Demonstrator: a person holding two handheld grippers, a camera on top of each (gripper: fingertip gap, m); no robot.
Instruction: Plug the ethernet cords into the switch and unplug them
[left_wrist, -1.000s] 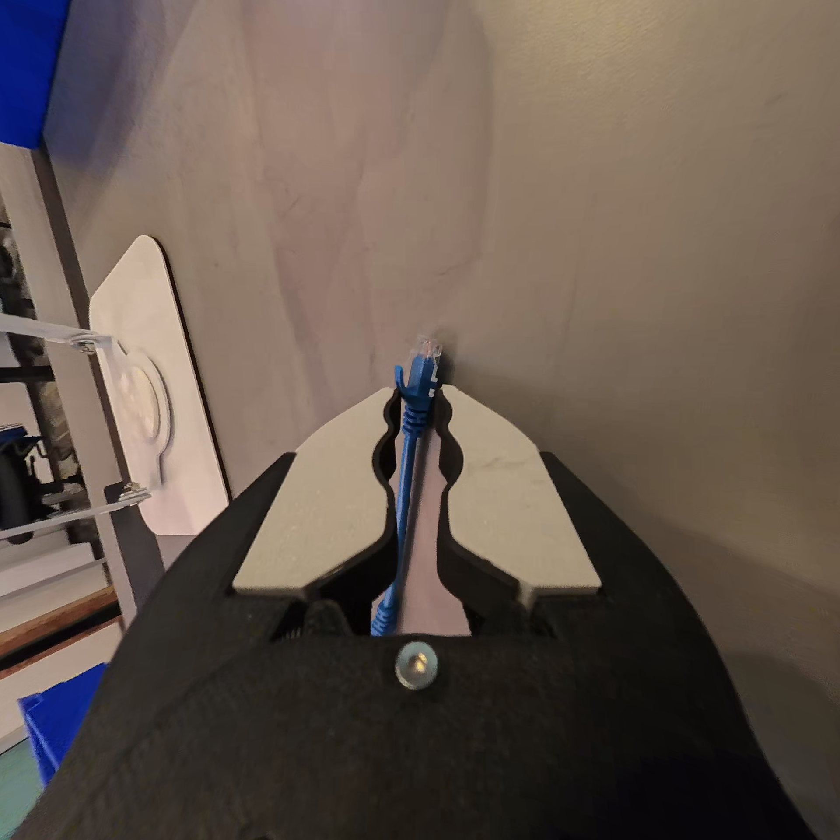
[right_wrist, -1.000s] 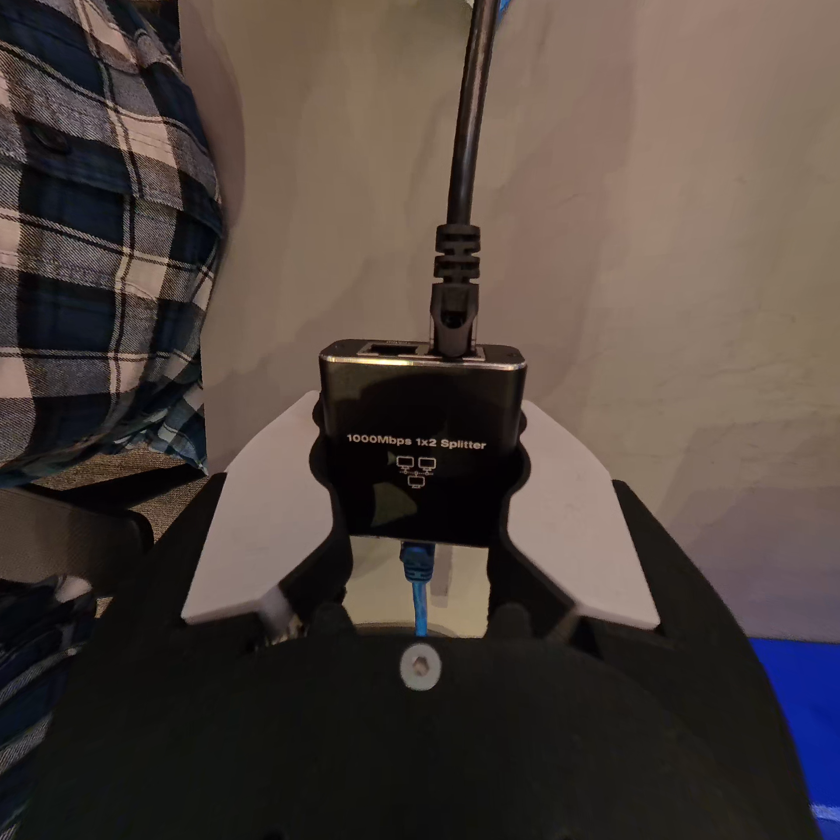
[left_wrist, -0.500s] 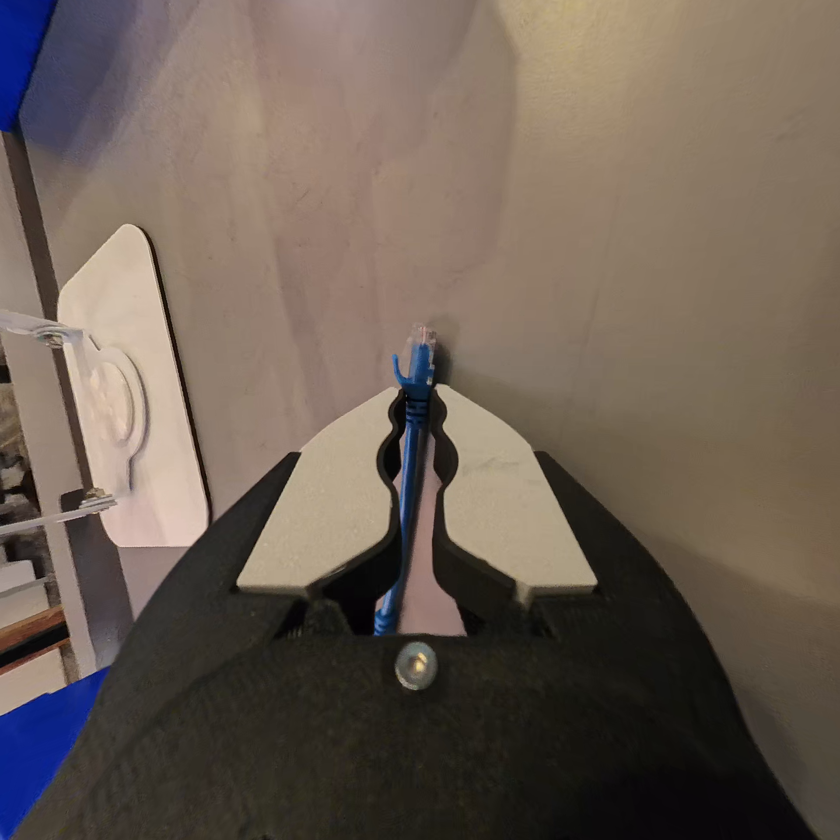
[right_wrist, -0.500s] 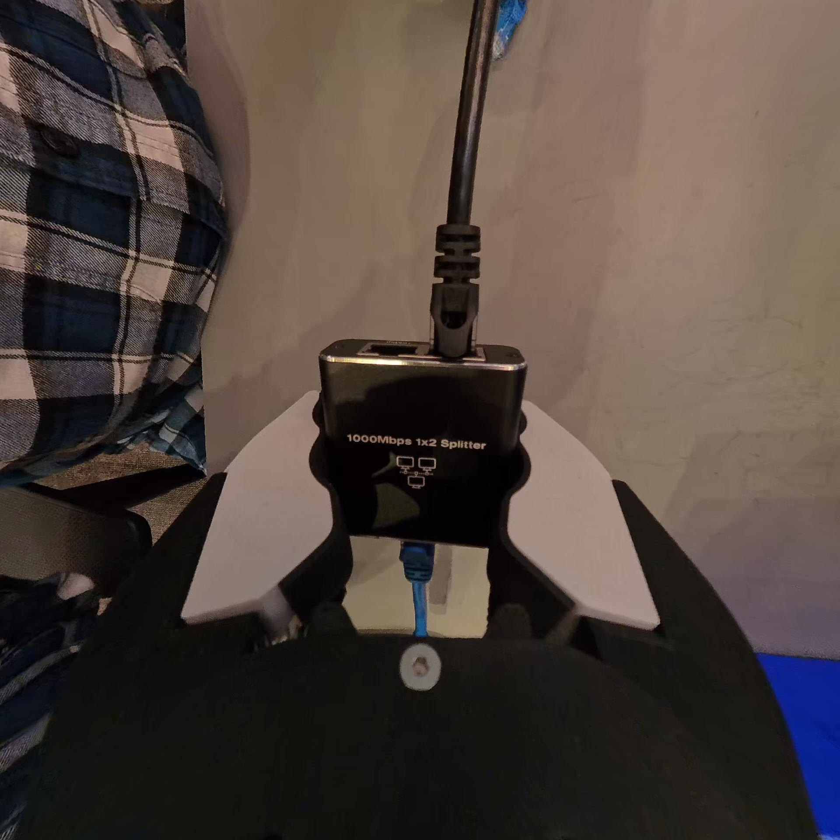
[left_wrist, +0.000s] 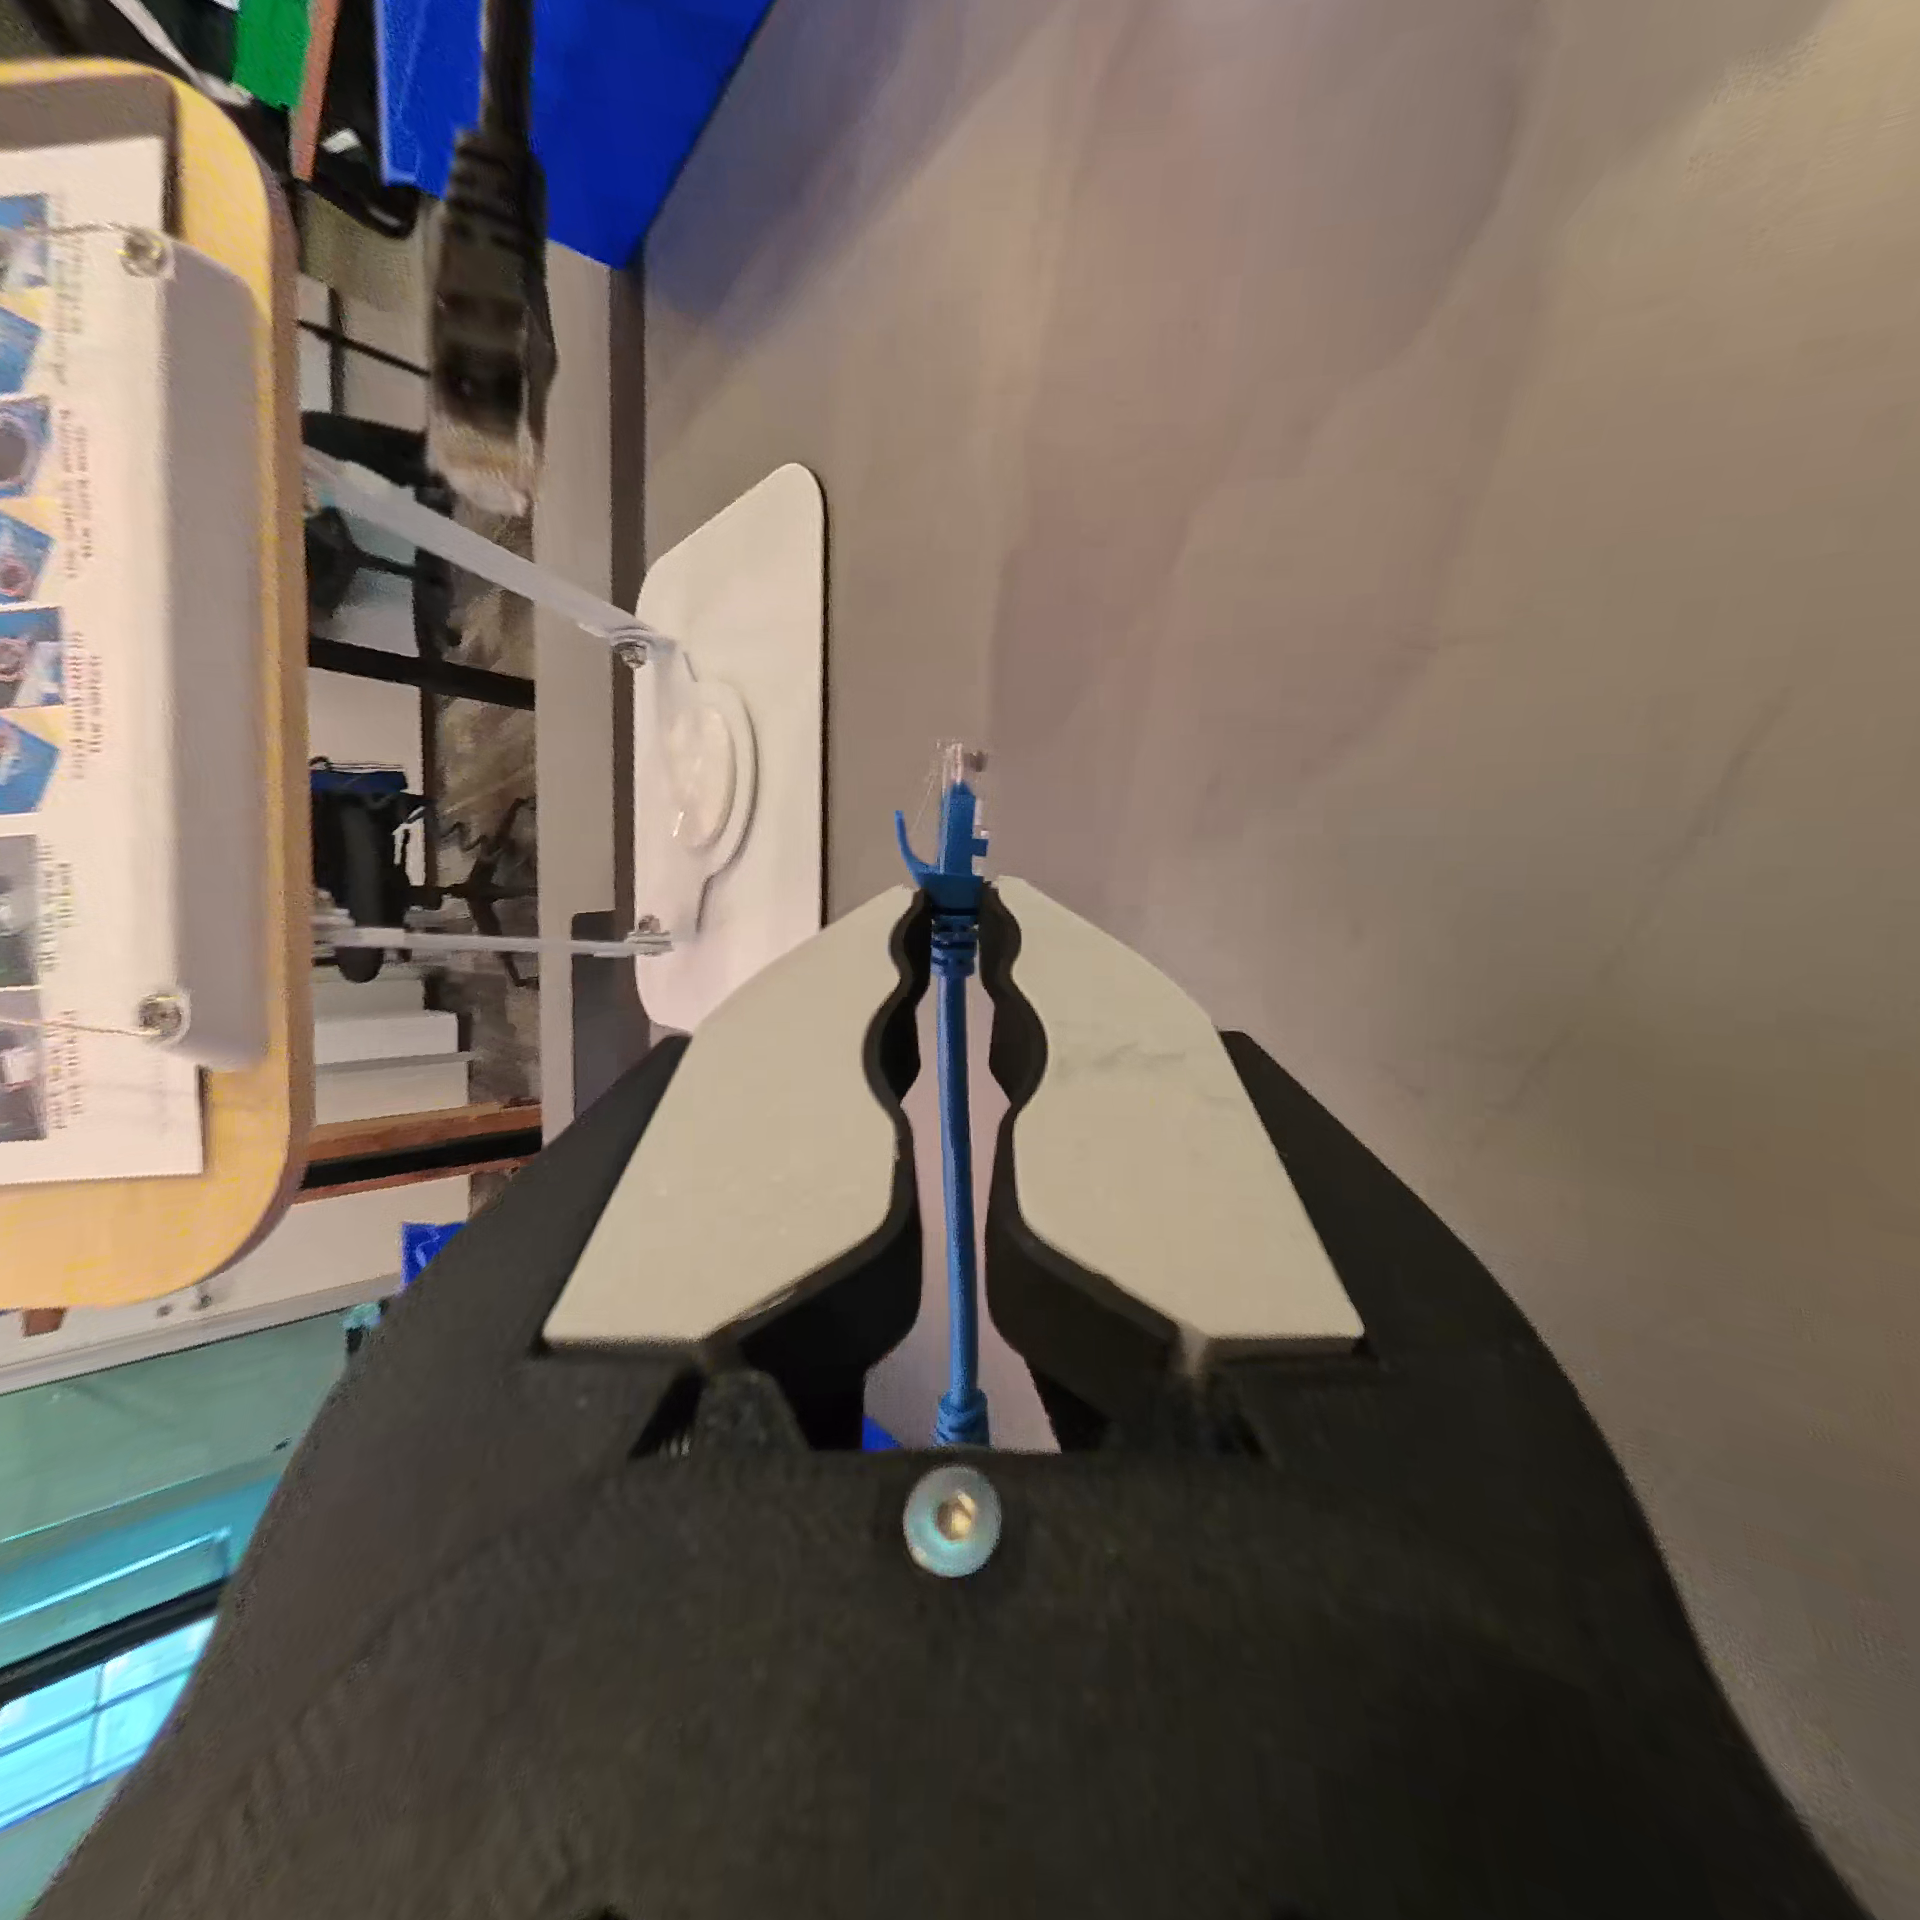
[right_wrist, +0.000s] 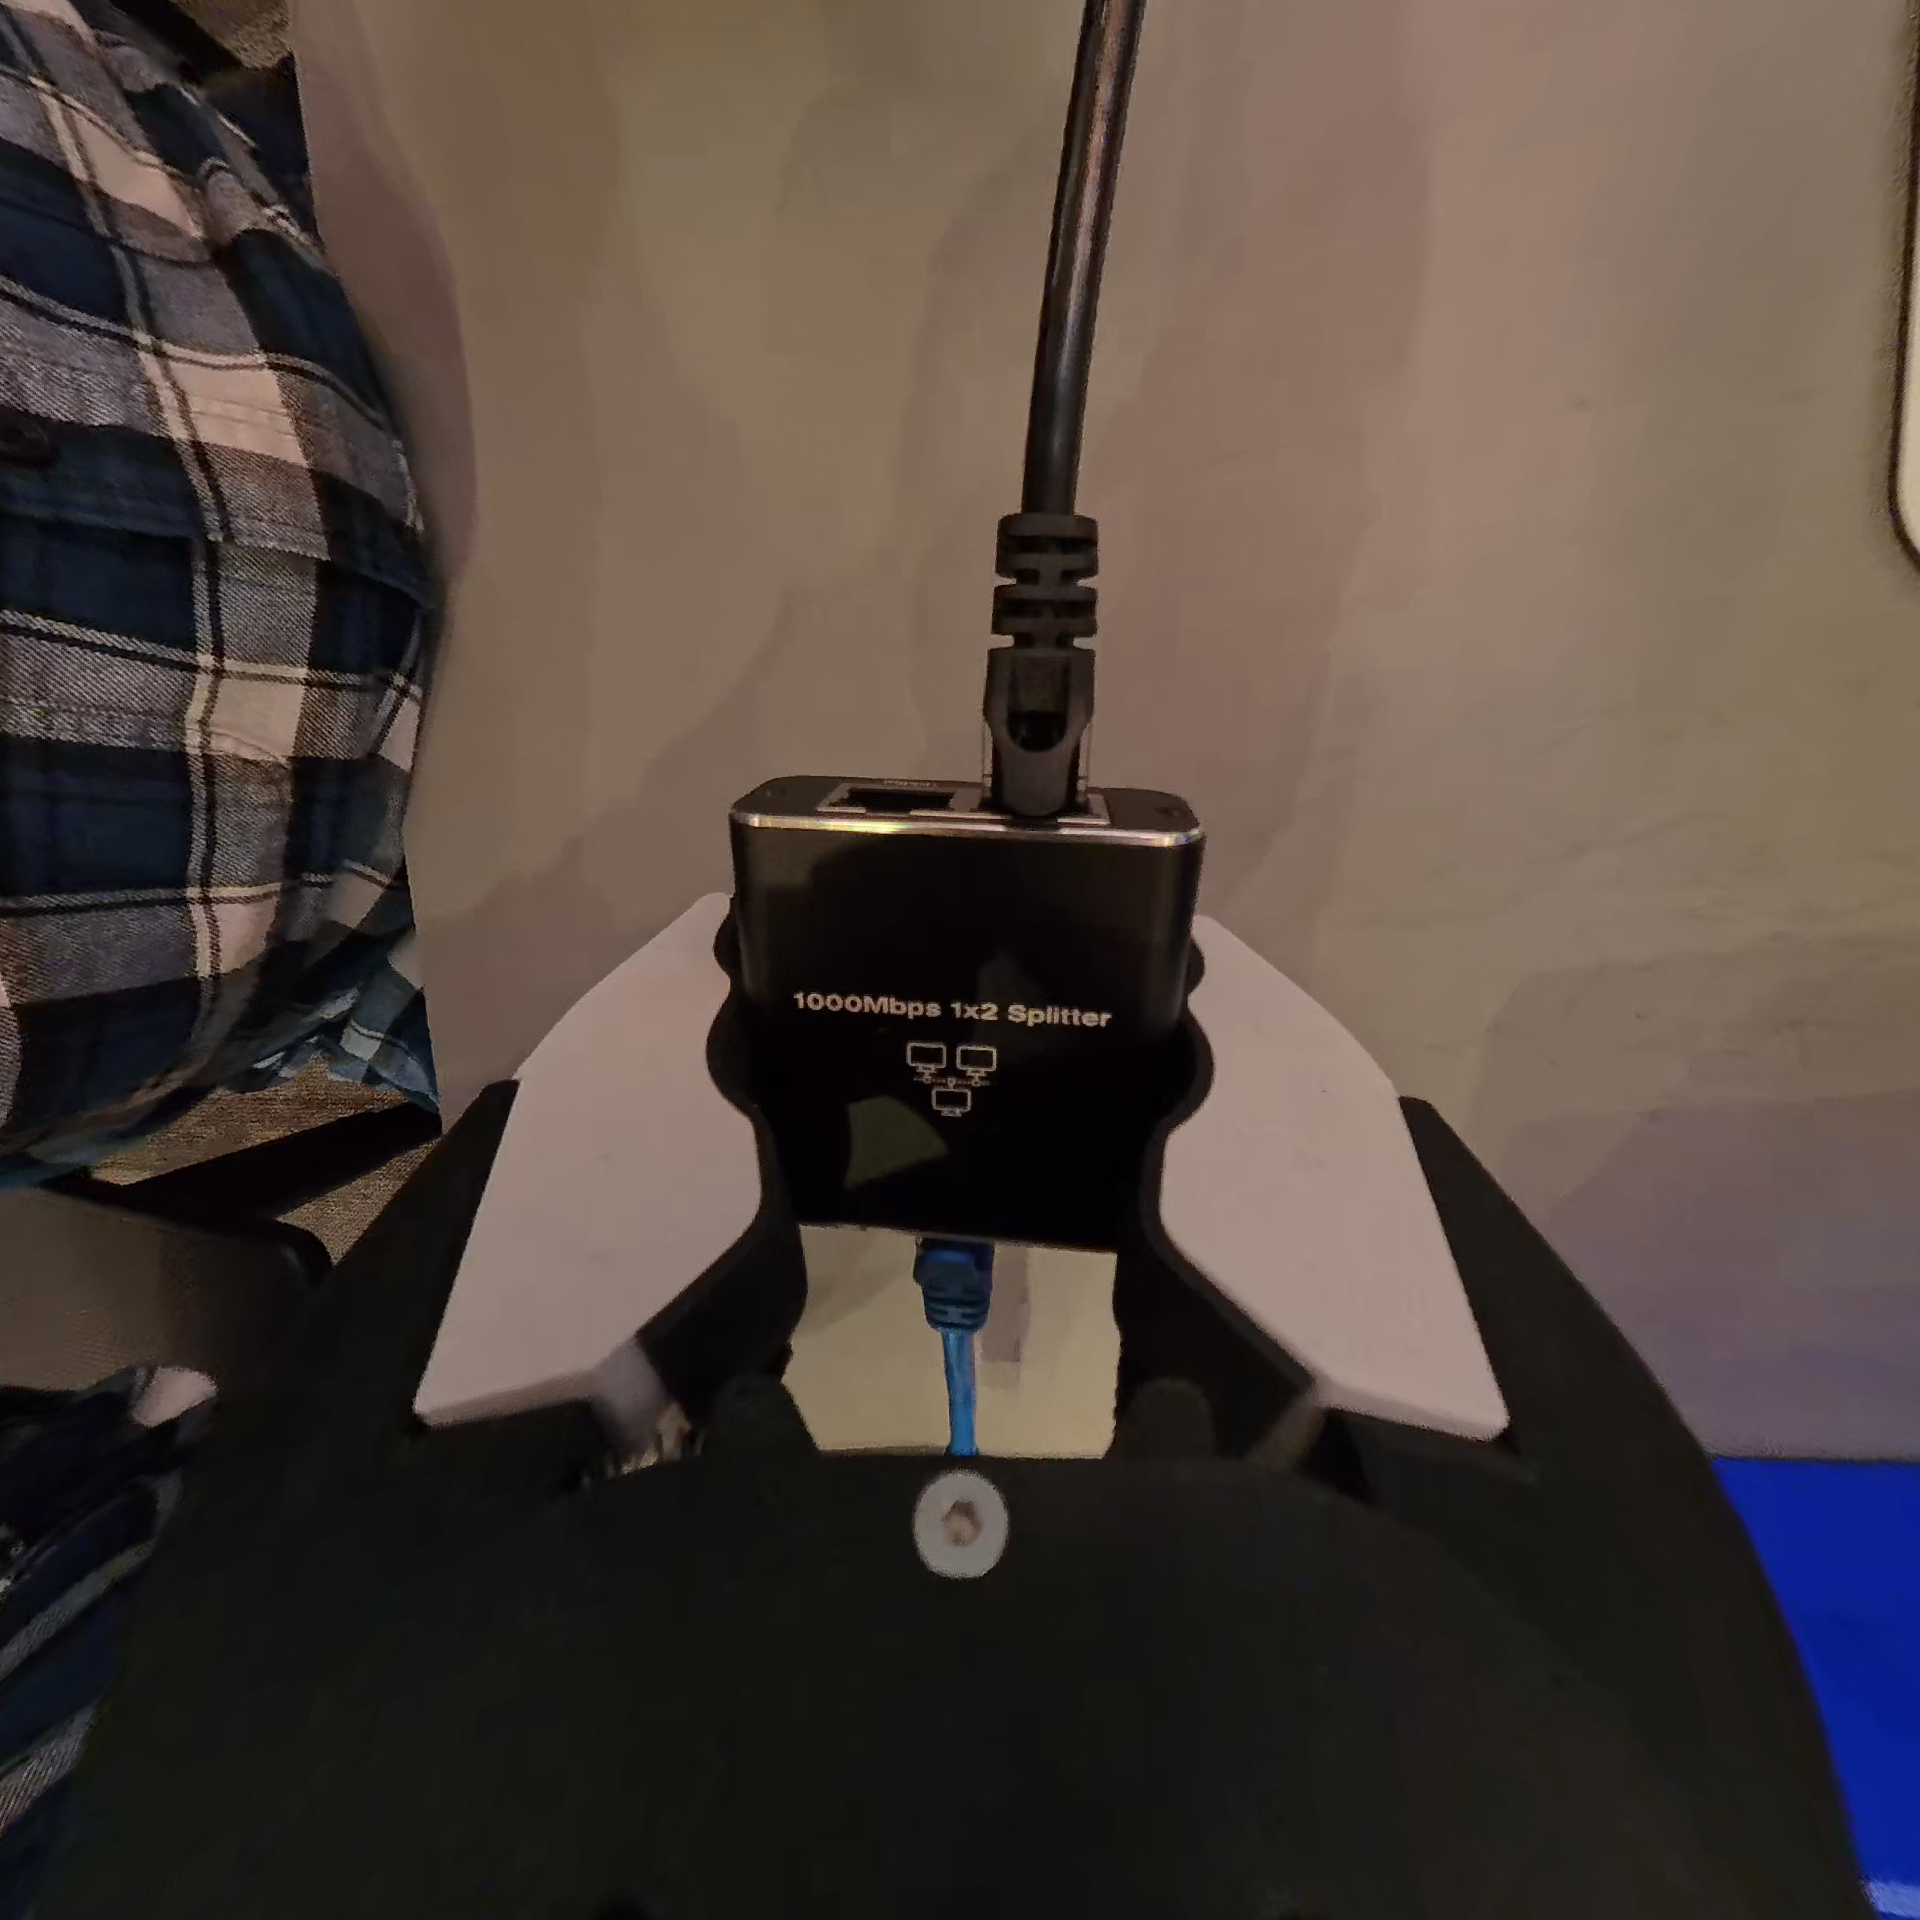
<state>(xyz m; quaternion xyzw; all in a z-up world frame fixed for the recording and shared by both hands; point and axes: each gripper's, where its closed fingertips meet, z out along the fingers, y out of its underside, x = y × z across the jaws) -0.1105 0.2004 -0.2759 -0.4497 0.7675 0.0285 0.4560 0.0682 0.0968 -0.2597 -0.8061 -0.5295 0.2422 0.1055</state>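
My left gripper (left_wrist: 954, 906) is shut on a thin blue ethernet cord (left_wrist: 954, 1122). The cord's boot is pinched at the fingertips and its clear plug (left_wrist: 958, 800) sticks out in front, free in the air above the grey table. My right gripper (right_wrist: 966, 935) is shut on the black switch (right_wrist: 966, 894), gripped by its two sides. A black cord's plug (right_wrist: 1039, 717) sits in the right port on the switch's far face. The left port (right_wrist: 888, 800) beside it is empty. A blue cord's plug (right_wrist: 954, 1288) sits in the near face, between my fingers.
A white plate with a clear stand (left_wrist: 748, 727) stands on the table at the left. A wooden board with a printed sheet (left_wrist: 125, 623) is further left. A blurred black plug (left_wrist: 483, 332) hangs nearby. A person's plaid shirt (right_wrist: 187, 520) is on the left.
My left gripper has swung with the blue cord still in its grasp, so the white plate shifted right and the board came into view. The right gripper and switch have barely moved.
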